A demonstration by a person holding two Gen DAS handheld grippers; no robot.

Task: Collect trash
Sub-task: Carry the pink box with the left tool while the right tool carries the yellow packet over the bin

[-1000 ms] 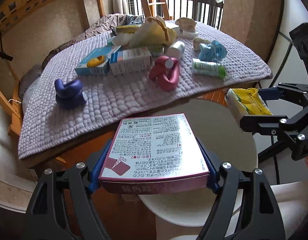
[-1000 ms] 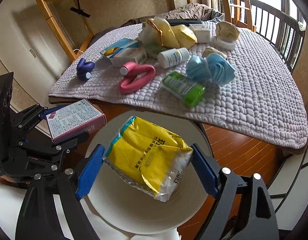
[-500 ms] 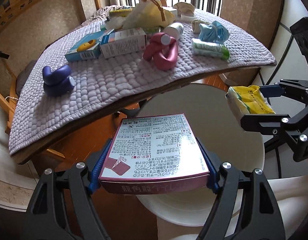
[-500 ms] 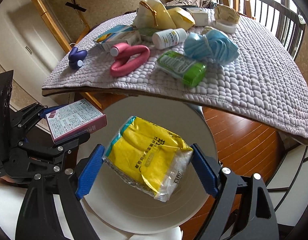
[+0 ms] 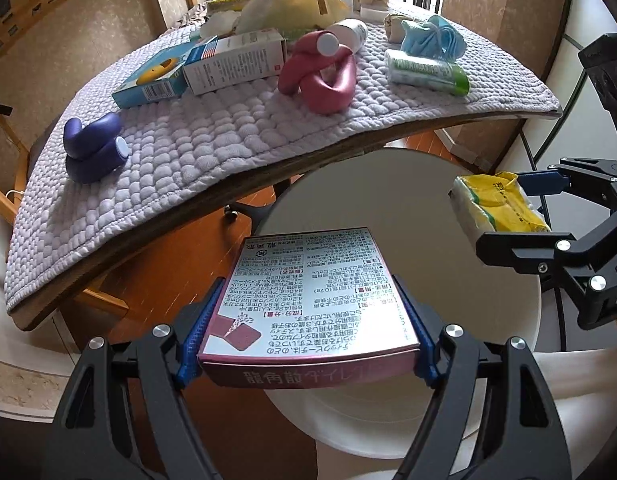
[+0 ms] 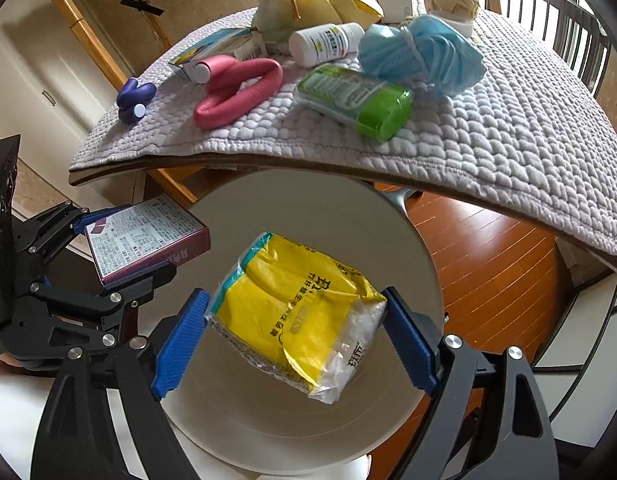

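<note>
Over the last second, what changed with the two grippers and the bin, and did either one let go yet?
Both grippers sank toward the white bin: its mouth fills more of each view and the table edge has risen in frame. Nothing was let go. The left gripper still clamps the pink box; the right gripper still clamps the yellow packet. Items on the quilted mat lie unchanged.

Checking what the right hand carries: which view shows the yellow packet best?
The right wrist view: the yellow packet sits centred between that gripper's blue pads, printed face up, over the white bin. The left wrist view shows only its end, small at the right edge.
</note>
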